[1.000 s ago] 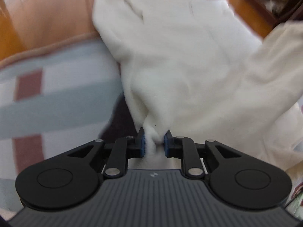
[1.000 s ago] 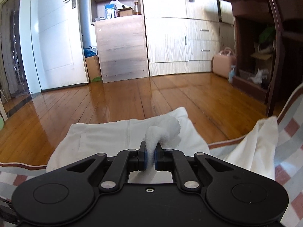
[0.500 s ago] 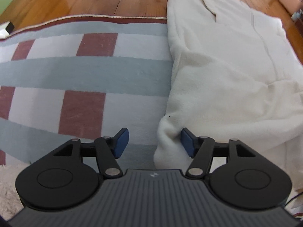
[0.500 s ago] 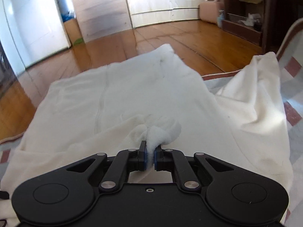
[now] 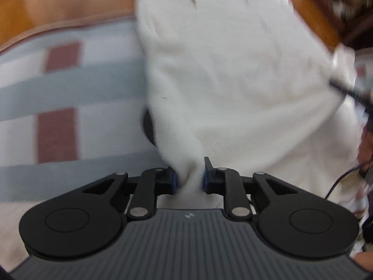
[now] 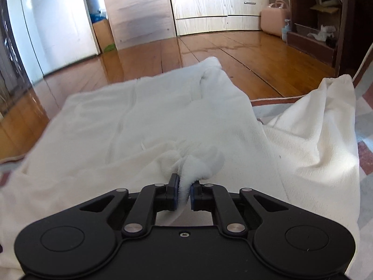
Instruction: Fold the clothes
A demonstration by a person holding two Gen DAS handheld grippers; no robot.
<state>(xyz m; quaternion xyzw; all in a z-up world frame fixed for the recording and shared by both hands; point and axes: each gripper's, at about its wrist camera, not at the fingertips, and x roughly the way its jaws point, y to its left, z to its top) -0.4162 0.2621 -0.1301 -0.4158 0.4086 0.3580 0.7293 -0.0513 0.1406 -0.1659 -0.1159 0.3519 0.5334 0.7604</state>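
A white fleece garment (image 5: 233, 70) lies spread over a checked blanket (image 5: 70, 88), its far end hanging toward the wooden floor. My left gripper (image 5: 189, 179) is closing its jaws on a bunched corner of the garment's near left edge, and the blue pads press the cloth. In the right wrist view the same garment (image 6: 139, 121) stretches away from me. There my right gripper (image 6: 184, 192) is shut on a thick fold of its near edge. A second flap of white cloth (image 6: 321, 126) stands up at the right.
The blanket has grey, white and red-brown squares and a piped edge (image 5: 70, 25). Beyond it lies glossy wooden floor (image 6: 233, 53), with cupboards (image 6: 209, 0), a white door (image 6: 53, 18), a pink case (image 6: 275, 18) and a dark shelf unit (image 6: 326, 23). A black cable (image 5: 345, 91) crosses at right.
My left gripper let go of the cloth, opened wide beside the garment's edge, then closed on the edge again. My right gripper came down with its fold, now low over the garment.
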